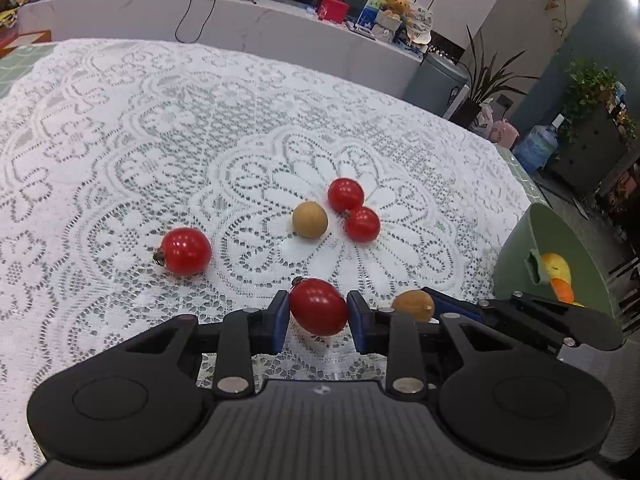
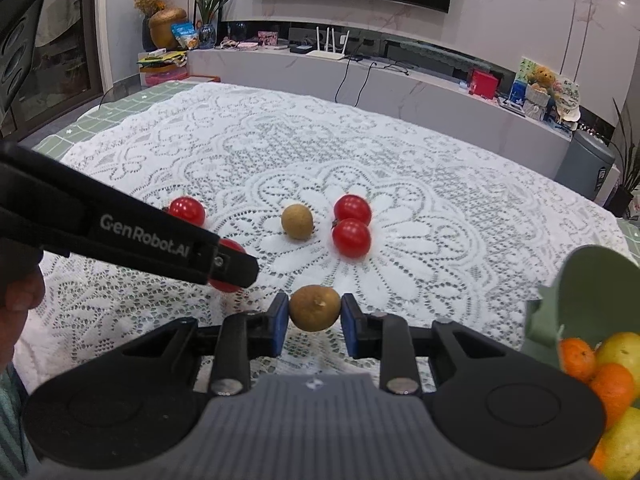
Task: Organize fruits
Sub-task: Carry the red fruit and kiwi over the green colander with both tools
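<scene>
Left gripper clamped on glossy red oval cherry tomato, blue pads pressing both flanks, just above white lace tablecloth. Right gripper clamped likewise on round tan matte longan. Only in right wrist view: oranges and yellow citrus piled in pale green plastic basket, plus a hand at left edge. Farther out on the cloth, loose second tan longan, touching pair of red tomatoes, lone red tomato.
</scene>
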### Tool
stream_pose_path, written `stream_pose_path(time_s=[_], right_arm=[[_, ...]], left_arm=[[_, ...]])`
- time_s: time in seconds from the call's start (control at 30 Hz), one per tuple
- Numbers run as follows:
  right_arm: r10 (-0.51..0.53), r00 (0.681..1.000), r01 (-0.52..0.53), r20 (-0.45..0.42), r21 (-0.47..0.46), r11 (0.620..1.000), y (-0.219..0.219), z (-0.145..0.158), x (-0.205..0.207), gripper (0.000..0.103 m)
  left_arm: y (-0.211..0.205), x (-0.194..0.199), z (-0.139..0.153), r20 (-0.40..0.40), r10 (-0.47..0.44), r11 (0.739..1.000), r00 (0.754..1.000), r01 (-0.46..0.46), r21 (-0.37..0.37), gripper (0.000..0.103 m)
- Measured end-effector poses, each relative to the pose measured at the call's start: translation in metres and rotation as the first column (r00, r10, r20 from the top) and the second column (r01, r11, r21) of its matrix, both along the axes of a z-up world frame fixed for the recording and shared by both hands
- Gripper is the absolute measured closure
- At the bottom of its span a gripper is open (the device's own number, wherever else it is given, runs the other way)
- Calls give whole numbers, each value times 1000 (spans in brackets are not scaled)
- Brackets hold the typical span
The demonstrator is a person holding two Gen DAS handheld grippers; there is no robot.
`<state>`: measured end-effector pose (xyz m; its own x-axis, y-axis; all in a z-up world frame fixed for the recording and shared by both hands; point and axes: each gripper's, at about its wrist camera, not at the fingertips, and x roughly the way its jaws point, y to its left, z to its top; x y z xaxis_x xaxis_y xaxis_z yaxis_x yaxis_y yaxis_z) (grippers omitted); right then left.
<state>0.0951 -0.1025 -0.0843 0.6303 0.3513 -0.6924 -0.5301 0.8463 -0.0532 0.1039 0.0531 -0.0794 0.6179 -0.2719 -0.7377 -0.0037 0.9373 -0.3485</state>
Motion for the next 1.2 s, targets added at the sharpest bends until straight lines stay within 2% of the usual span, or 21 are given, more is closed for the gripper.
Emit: stream_pose_path(time_s=[0.33, 0.7, 0.97, 1.2], right_arm=[[-48, 997, 46, 66, 41, 998, -35, 35, -28, 78], [-169, 978, 161, 123, 66, 985, -85, 64, -47, 78], [-283, 949, 277, 138, 63, 959, -128, 74, -49, 78], [-354, 928, 351, 114, 48, 935, -161, 75, -46, 78]], left_arm=[[-15, -16, 34, 73, -20, 1000, 997, 20, 9, 69], [-62, -24, 62, 132, -128, 992, 983, 127, 13, 69], [-107, -21, 72, 149, -239, 971, 960, 237, 29, 69], [-148, -12, 75, 141, -345, 939, 928, 341, 55, 69]])
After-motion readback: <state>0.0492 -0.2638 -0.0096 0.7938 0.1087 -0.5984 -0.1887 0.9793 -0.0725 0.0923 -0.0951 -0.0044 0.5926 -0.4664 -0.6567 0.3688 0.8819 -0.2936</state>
